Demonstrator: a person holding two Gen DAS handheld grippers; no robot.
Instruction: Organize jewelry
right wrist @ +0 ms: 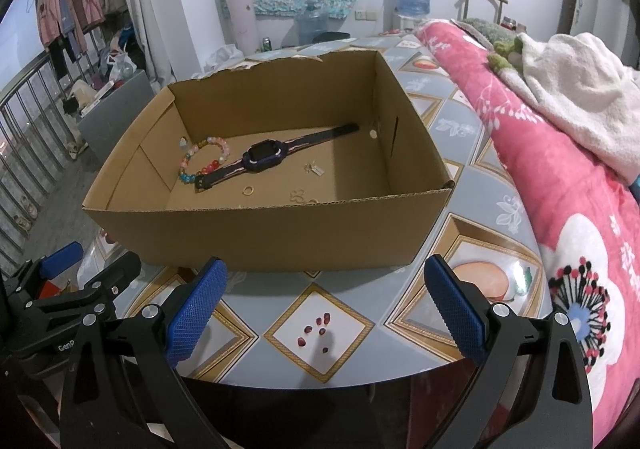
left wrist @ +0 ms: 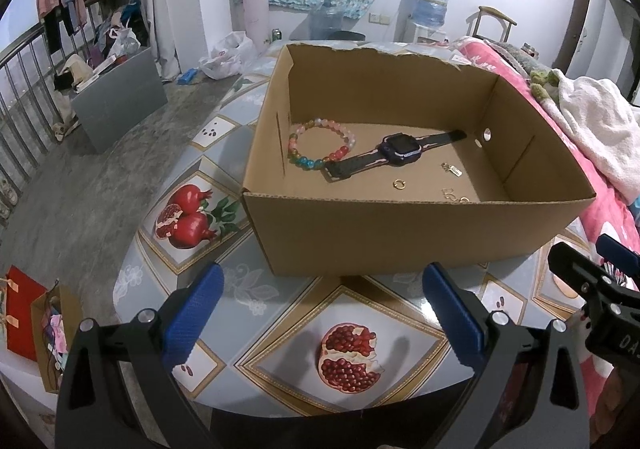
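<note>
Left wrist view: left gripper [left wrist: 322, 315] jaws spread, empty, near cardboard box [left wrist: 400, 233]; bracelet [left wrist: 320, 145], watch [left wrist: 396, 151], ring [left wrist: 399, 183] already inside.
Right wrist view: right gripper [right wrist: 324, 311] jaws released; tabletop [right wrist: 360, 301] bare of jewelry, likely nearly finished.

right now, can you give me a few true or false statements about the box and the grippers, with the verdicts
1. The beaded bracelet lies inside the cardboard box. True.
2. The watch is clamped in the left gripper. False: it lies flat on the box floor, and the left gripper is open with nothing between its fingers.
3. The right gripper is open and outside the box. True.
4. The small gold ring sits on the tablecloth in front of the box. False: it is on the box floor, near the watch strap.
5. The box has a closed lid. False: it is open on top.
</note>
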